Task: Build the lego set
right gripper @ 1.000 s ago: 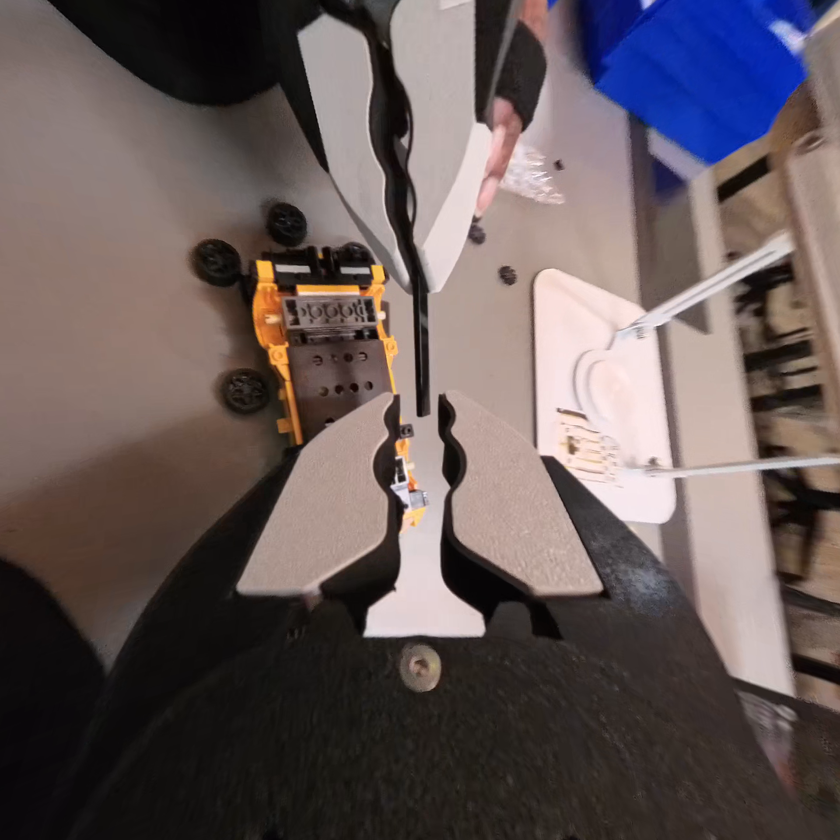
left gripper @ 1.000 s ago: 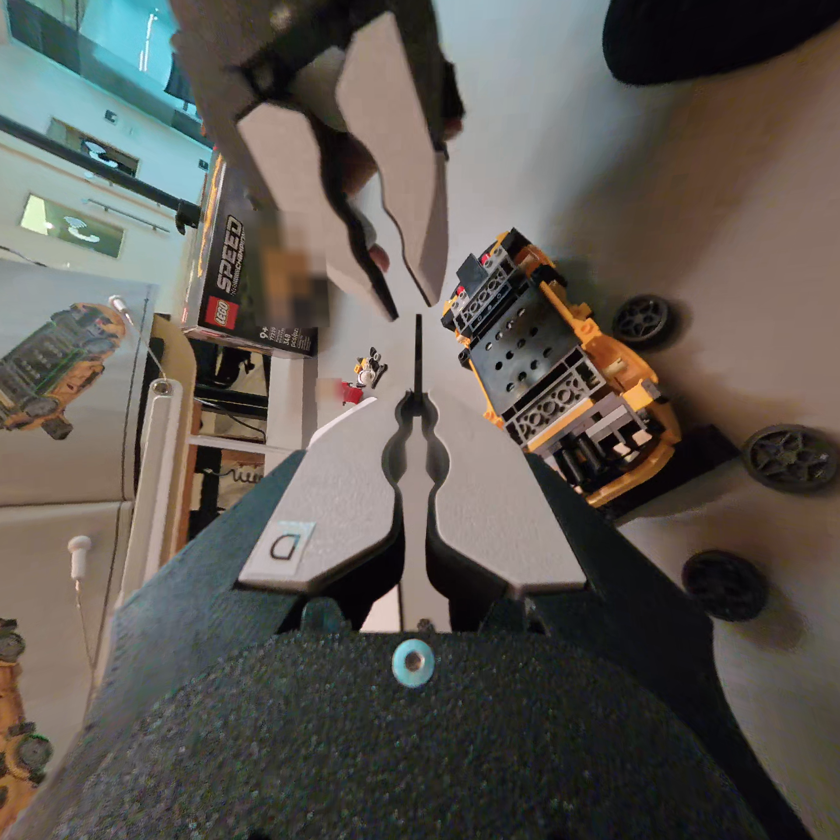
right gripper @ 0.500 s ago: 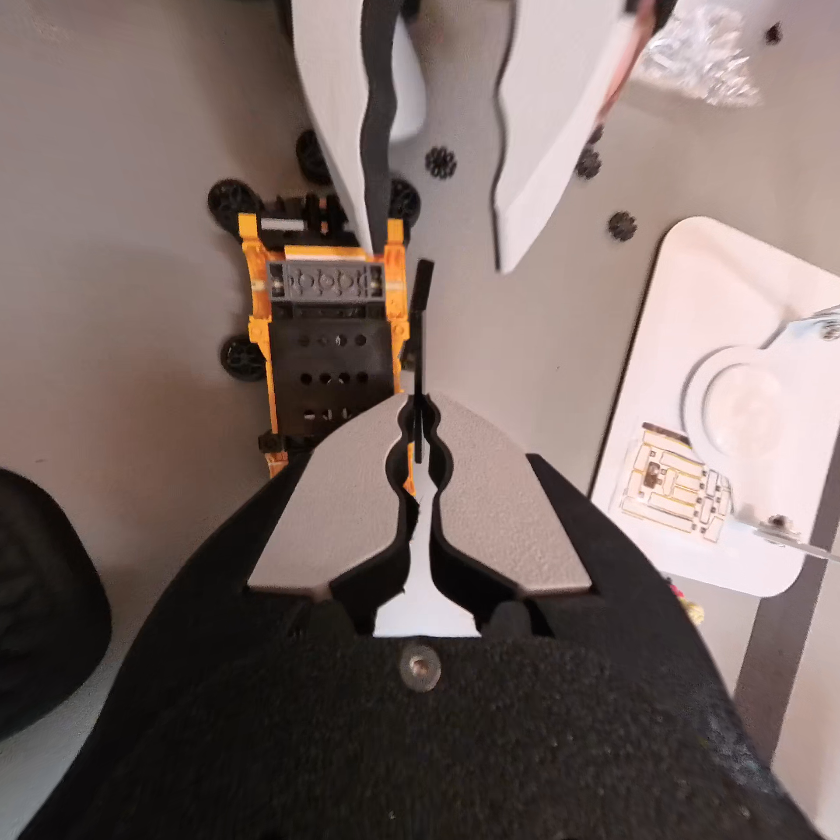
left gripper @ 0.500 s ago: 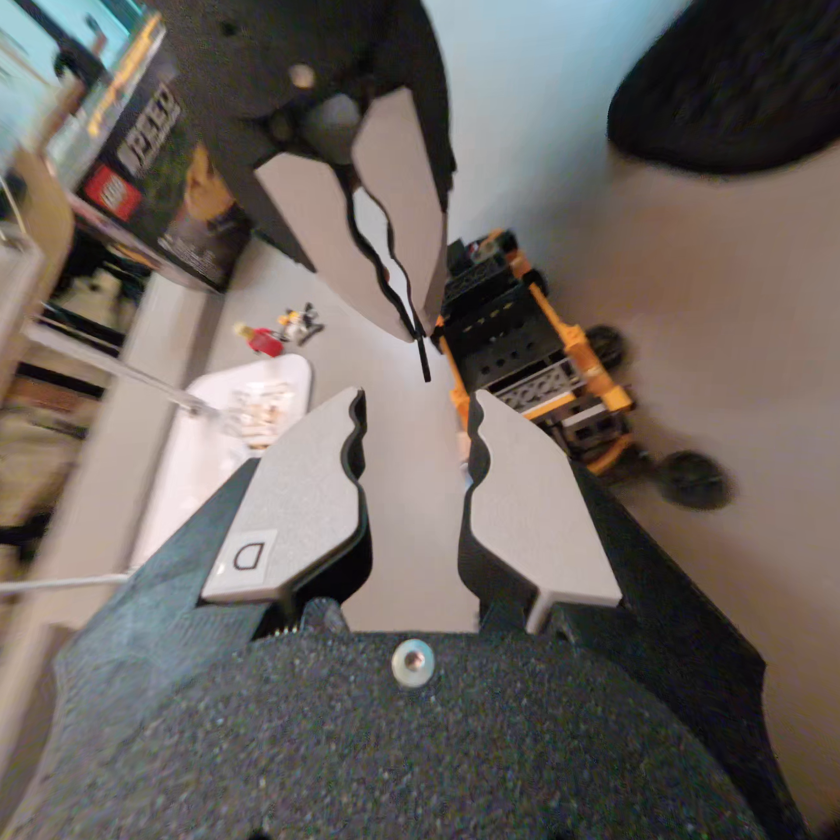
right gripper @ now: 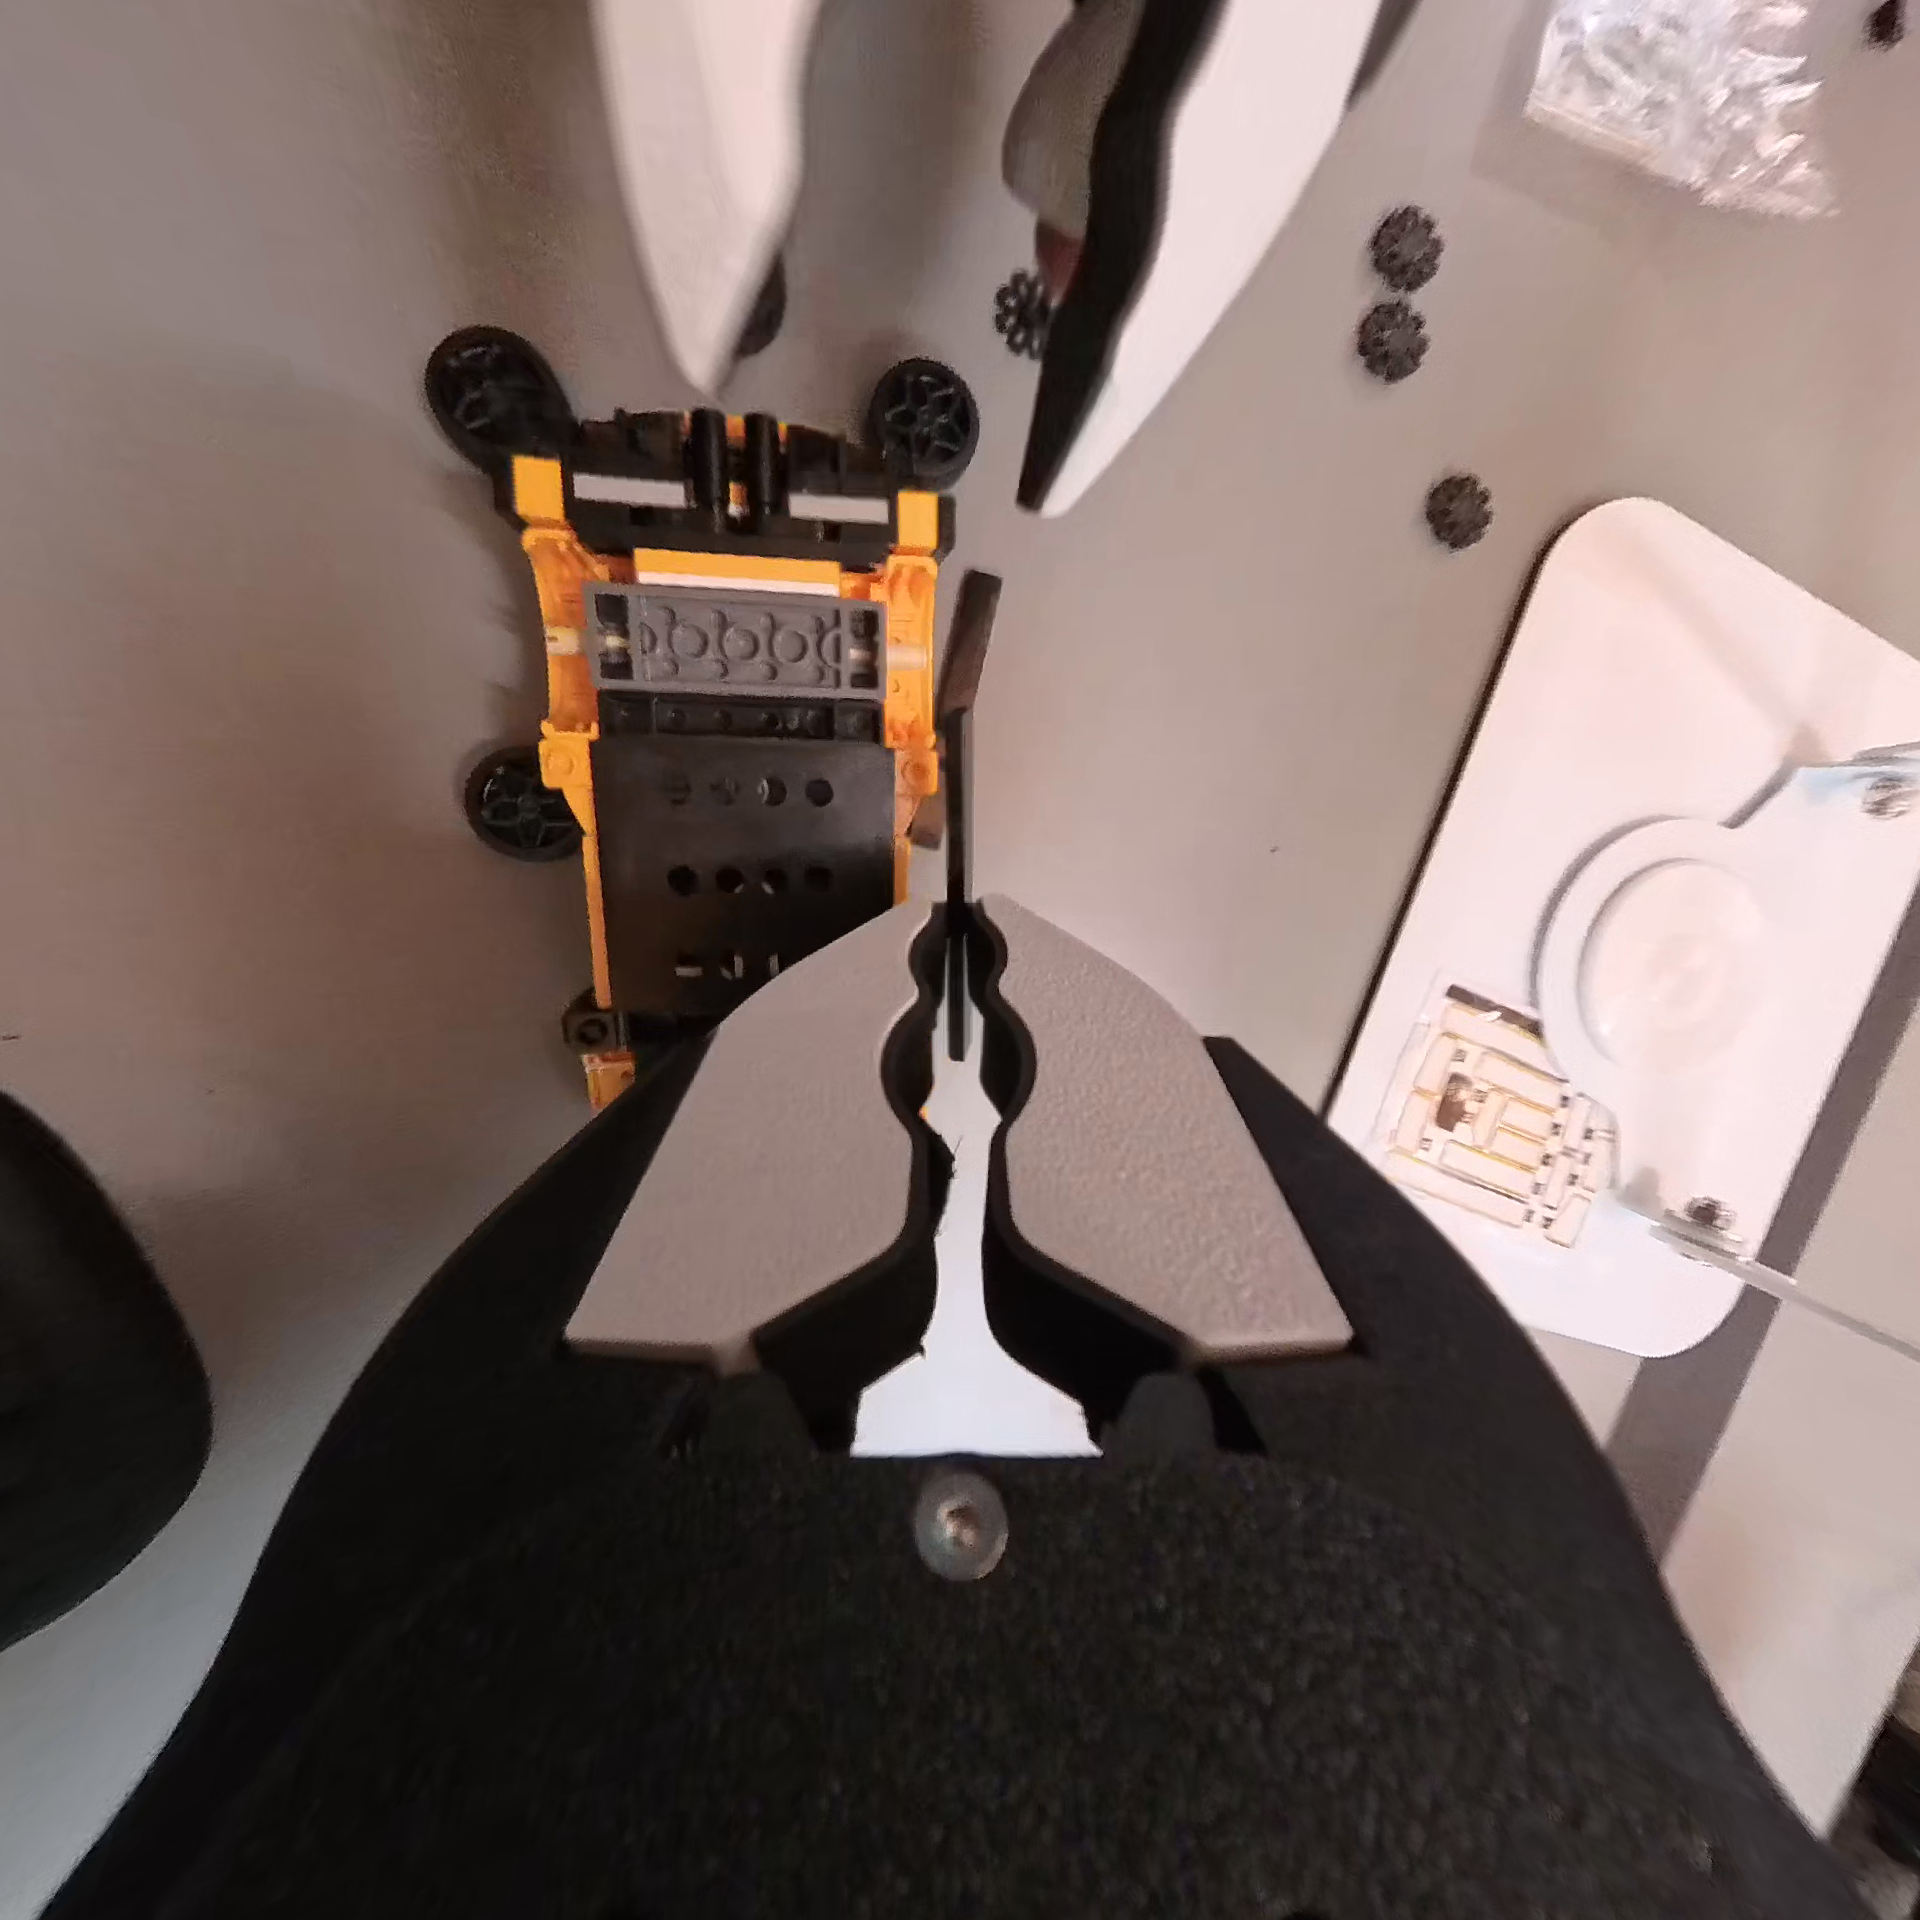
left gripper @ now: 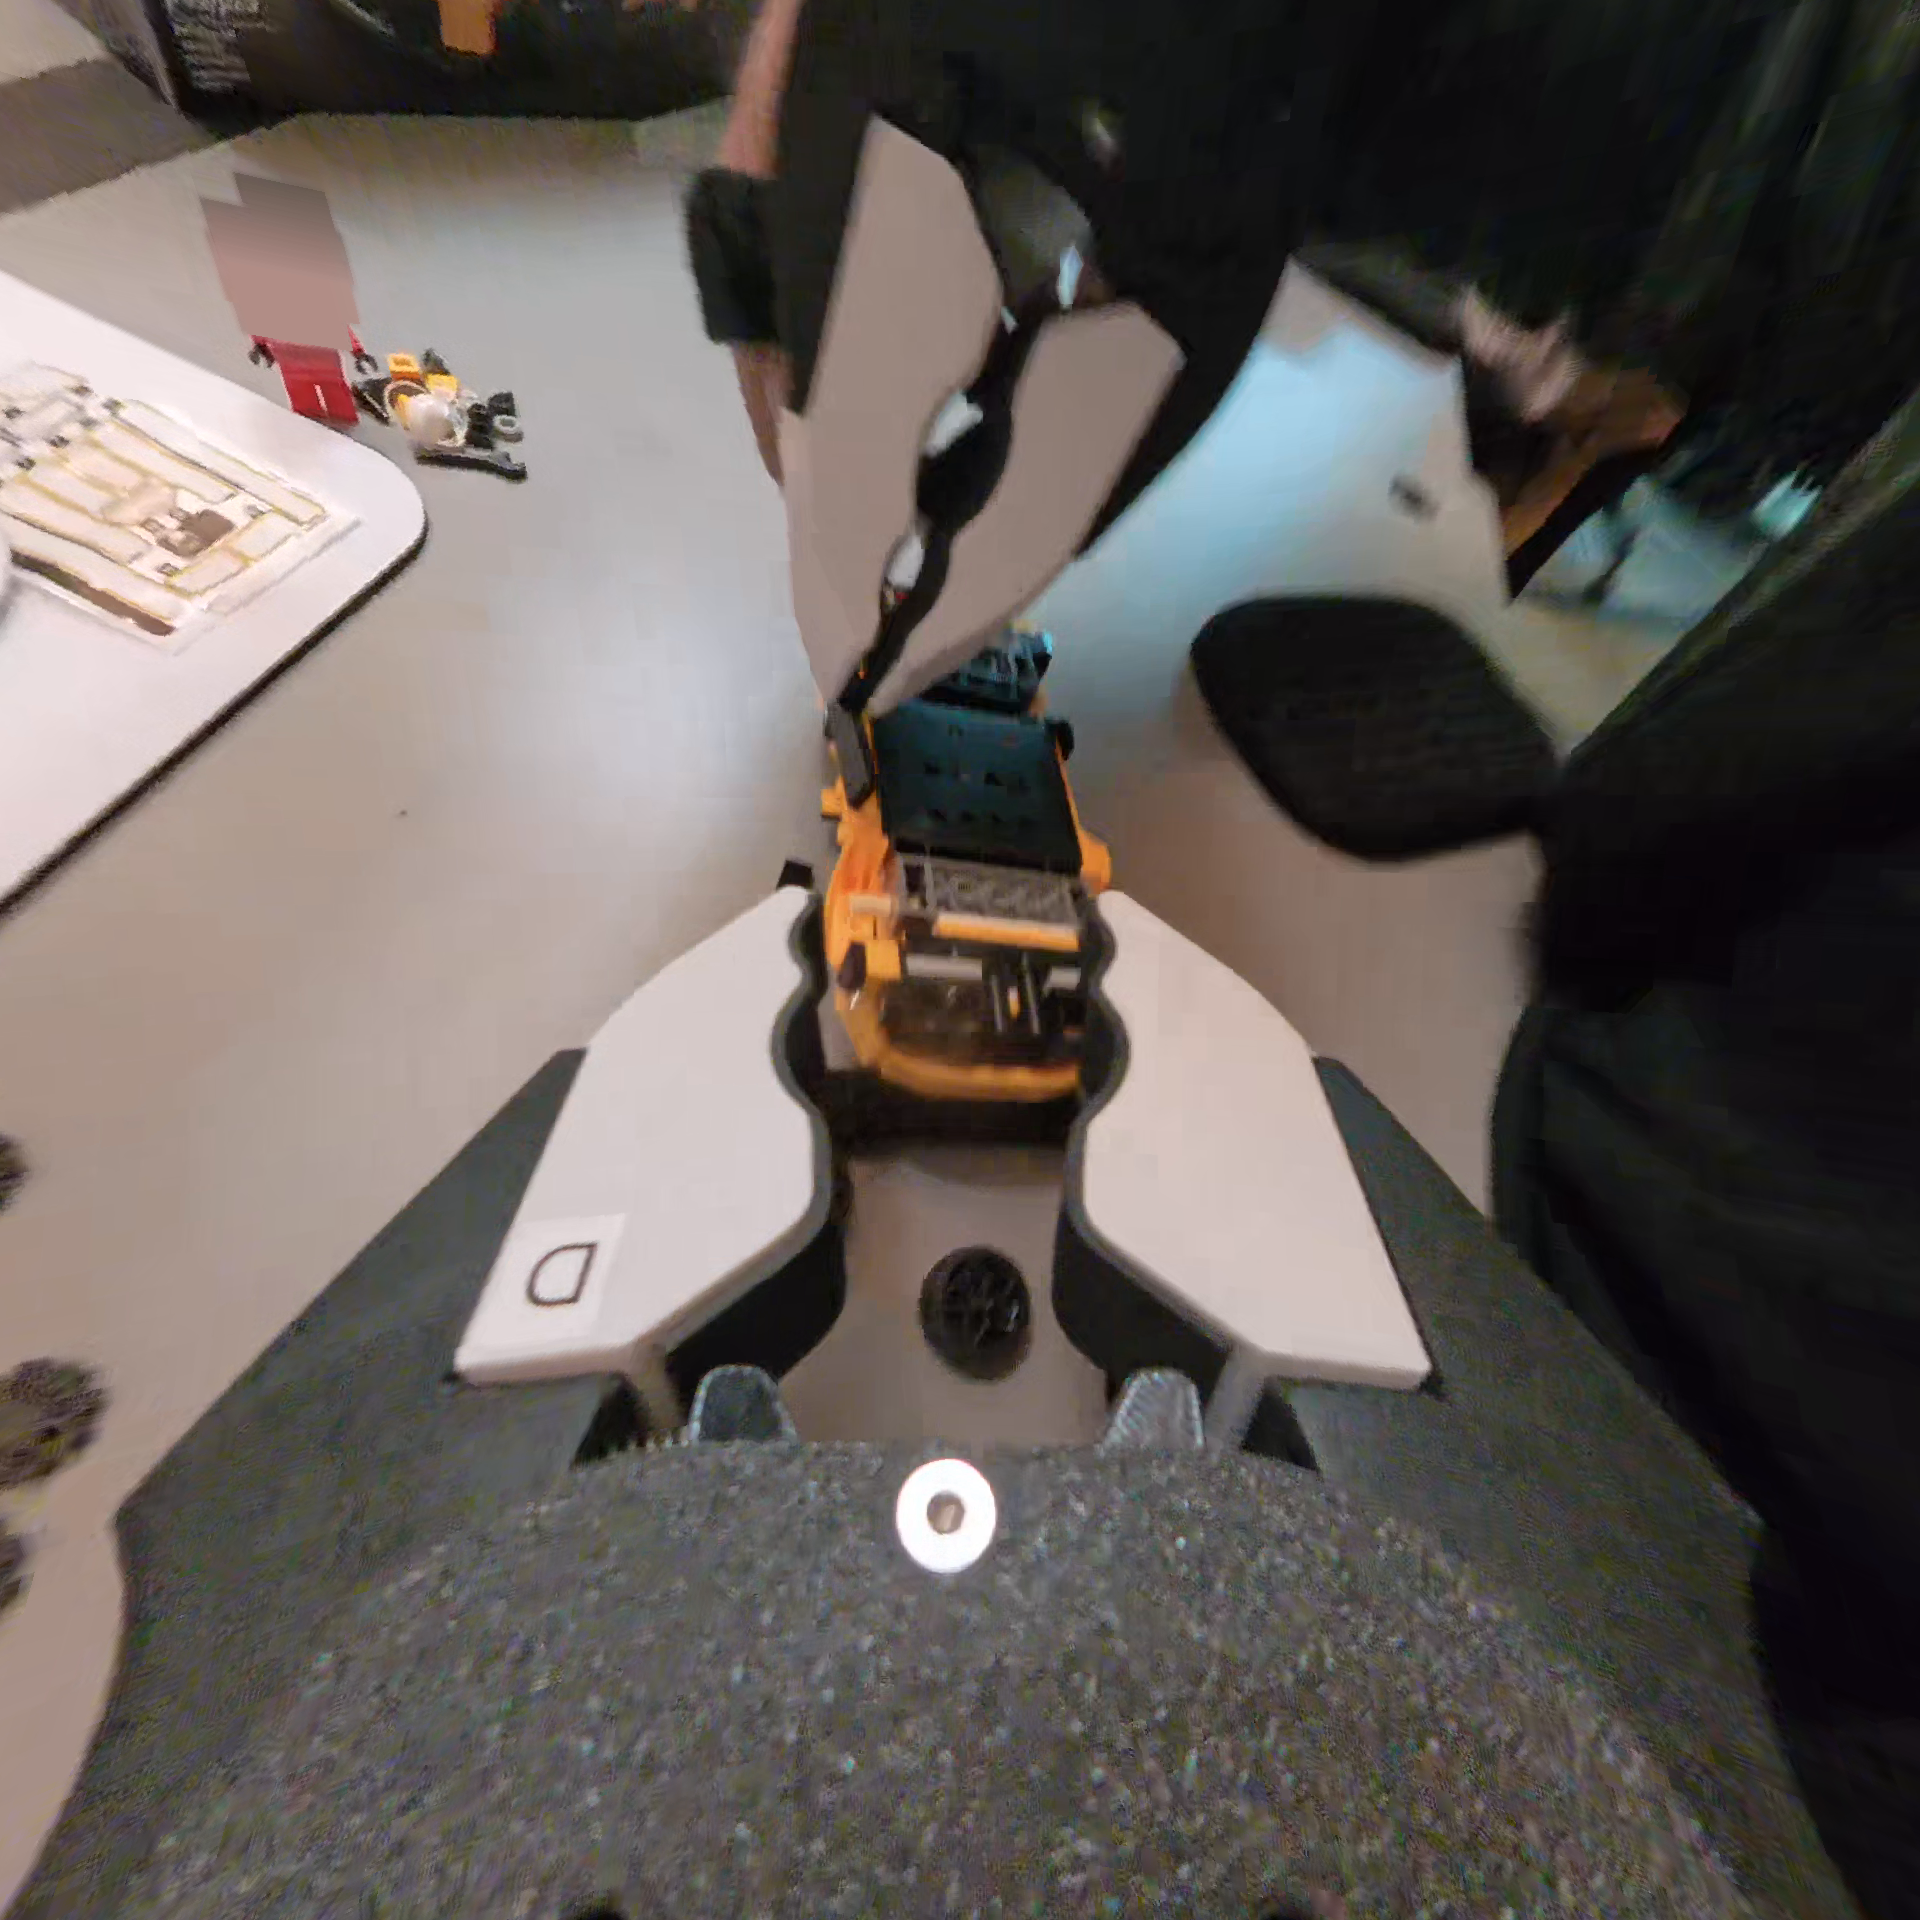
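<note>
The orange and black Lego car (right gripper: pixel 738 831) lies underside up on the grey table. My right gripper (right gripper: pixel 966 909) is shut on a thin black Lego piece (right gripper: pixel 971 644), held beside the car's right edge. In the left wrist view this gripper (left gripper: pixel 862 691) comes down from above with the piece (left gripper: pixel 854 753) at the car's (left gripper: pixel 977 800) left side. My left gripper (left gripper: pixel 956 899) is open, its fingers either side of the car's near end. It shows from the top in the right wrist view (right gripper: pixel 878 436).
Loose black wheels (right gripper: pixel 488 390) (right gripper: pixel 520 800) lie beside the car, one (left gripper: pixel 977 1314) under my left gripper. Small black hubs (right gripper: pixel 1392 338) lie near a white board (right gripper: pixel 1662 644) with a sticker sheet (right gripper: pixel 1496 1122). There are also small parts (left gripper: pixel 447 405), a dark box (left gripper: pixel 416 52) and a black pad (left gripper: pixel 1371 717). My right fingertips sit around 7 cm from my left ones.
My left gripper let go of the thin black piece, opened wide and moved down to the car's end. My right gripper shut on the piece and brought it beside the car.
</note>
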A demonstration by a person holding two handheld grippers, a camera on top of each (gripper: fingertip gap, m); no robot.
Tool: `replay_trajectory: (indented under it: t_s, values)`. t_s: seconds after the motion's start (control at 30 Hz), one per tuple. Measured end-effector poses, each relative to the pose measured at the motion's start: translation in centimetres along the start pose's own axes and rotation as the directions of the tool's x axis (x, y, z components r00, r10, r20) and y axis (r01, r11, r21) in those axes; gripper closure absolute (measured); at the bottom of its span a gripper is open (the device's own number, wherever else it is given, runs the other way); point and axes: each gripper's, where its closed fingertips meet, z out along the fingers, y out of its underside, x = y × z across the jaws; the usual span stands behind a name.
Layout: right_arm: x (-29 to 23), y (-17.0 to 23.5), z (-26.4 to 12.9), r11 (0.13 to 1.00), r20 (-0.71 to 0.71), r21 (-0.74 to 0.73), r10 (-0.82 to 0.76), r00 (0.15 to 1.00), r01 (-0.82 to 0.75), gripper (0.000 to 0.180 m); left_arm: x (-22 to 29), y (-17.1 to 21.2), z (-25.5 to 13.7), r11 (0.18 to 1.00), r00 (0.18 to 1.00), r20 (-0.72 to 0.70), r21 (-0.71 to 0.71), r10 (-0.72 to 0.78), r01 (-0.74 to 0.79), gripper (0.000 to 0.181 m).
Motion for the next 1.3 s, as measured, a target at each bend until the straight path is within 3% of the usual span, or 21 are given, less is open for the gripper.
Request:
replay_trajectory:
  t_s: [0.1,0.23,0.6,0.77,0.87,0.97,1.07,1.3]
  values:
    - [0.3,-0.8,-0.6,0.999,-0.086,0.015,-0.039,0.996,0.040,0.177,-0.8,-1.3,0.7,0.982,0.981,-0.053,0.021,-0.186,0.187,0.147]
    - [0.7,-1.1,-1.2,0.998,-0.188,0.006,-0.063,0.980,0.066,0.177,-1.4,-1.7,1.8,0.963,0.962,-0.061,0.021,-0.267,0.268,0.152]
    - [0.8,-0.9,-1.0,0.996,-0.254,-0.043,-0.093,0.963,0.084,0.177,-1.6,-2.1,2.3,0.950,0.952,-0.054,0.066,-0.301,0.304,0.171]
    - [0.9,-0.9,-1.0,0.995,-0.279,-0.051,-0.097,0.955,0.087,0.177,-1.9,-1.7,2.5,0.952,0.953,-0.040,0.051,-0.301,0.303,0.172]
    - [0.5,-0.9,-1.1,0.997,-0.251,-0.038,-0.081,0.965,0.073,0.175,-1.7,-1.8,2.4,0.975,0.976,-0.019,0.050,-0.217,0.218,0.173]
    - [-0.1,-0.9,-1.4,1.000,-0.159,0.006,-0.019,0.987,0.020,0.167,-1.7,-1.8,2.3,1.000,0.997,0.080,0.008,0.014,-0.015,0.173]
    - [-0.2,-1.3,-1.5,0.998,-0.086,0.057,0.043,0.995,-0.038,0.167,-1.5,-2.0,2.4,0.974,0.960,0.164,-0.046,0.225,-0.221,0.173]
    - [-0.3,-1.7,-1.1,0.997,-0.027,0.072,0.043,0.999,-0.040,0.171,-0.9,-2.1,2.6,0.925,0.904,0.198,-0.092,0.379,-0.368,0.173]
